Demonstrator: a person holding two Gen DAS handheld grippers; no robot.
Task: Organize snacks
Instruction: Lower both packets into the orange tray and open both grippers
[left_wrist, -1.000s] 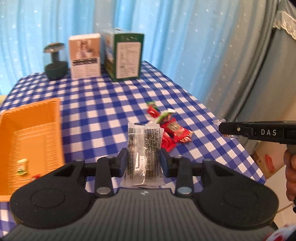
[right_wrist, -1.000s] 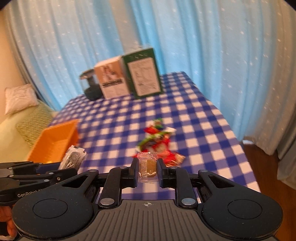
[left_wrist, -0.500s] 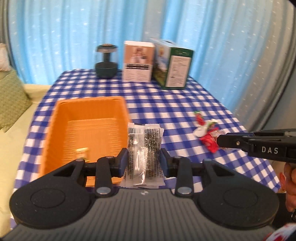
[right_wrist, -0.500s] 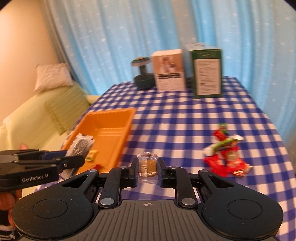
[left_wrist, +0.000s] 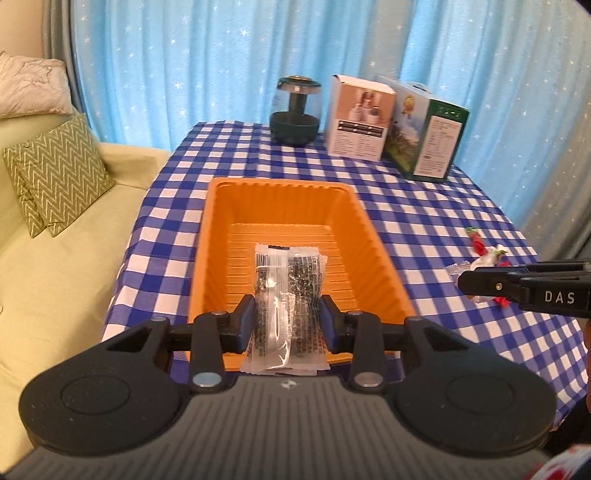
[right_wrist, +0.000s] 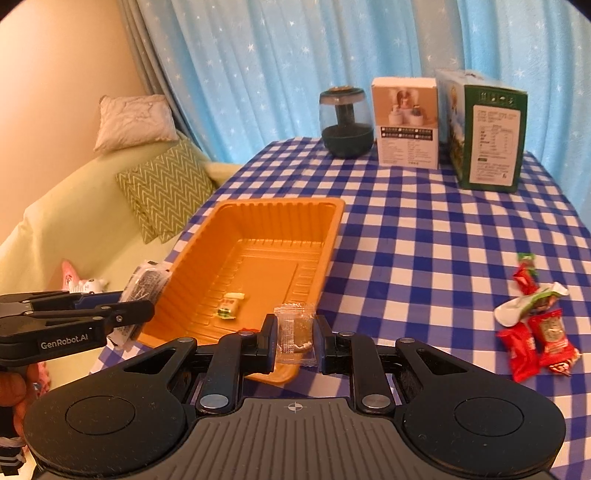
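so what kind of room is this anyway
Most likely a home living room: a pale green sofa with zigzag cushions sits beside a table under a blue checked tablecloth, and star-print blue curtains hang behind it.

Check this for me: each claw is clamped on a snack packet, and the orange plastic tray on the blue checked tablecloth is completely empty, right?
Not quite. The orange plastic tray is not empty: the right wrist view shows a small yellow-and-green wrapped snack lying on its floor. The rest holds: left claw grips a dark-speckled clear packet, right claw a small clear packet.
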